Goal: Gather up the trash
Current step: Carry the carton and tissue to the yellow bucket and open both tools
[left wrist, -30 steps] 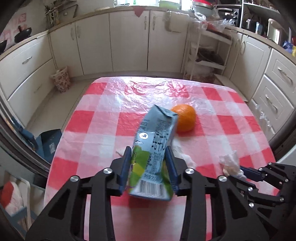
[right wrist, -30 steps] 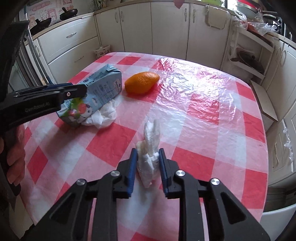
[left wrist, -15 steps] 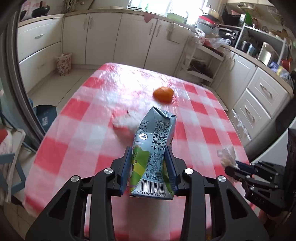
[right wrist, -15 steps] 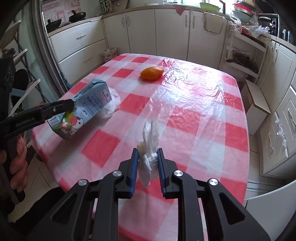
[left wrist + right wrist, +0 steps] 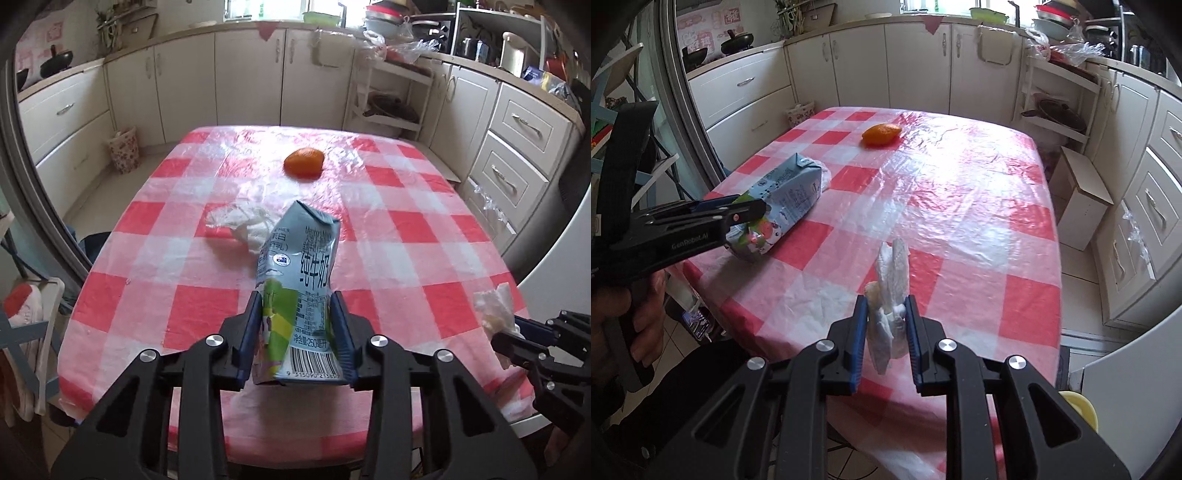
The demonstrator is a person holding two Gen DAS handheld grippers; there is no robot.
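My left gripper (image 5: 297, 321) is shut on a blue and green milk carton (image 5: 299, 291) and holds it in the air over the near edge of the red-checked table (image 5: 406, 229). The carton also shows in the right wrist view (image 5: 783, 206). My right gripper (image 5: 886, 314) is shut on a crumpled white tissue (image 5: 890, 295), lifted above the table's near right part. That tissue also shows in the left wrist view (image 5: 493, 304). Another crumpled white tissue (image 5: 240, 223) lies on the table ahead of the carton.
An orange (image 5: 303, 162) lies toward the far side of the table. Cream cabinets (image 5: 247, 77) line the walls. A small patterned bin (image 5: 123, 147) stands on the floor at far left. A white box (image 5: 1084, 195) stands right of the table.
Both grippers have pulled back and up from the table with their loads. The carton has come away from the tissue that lay beside it.
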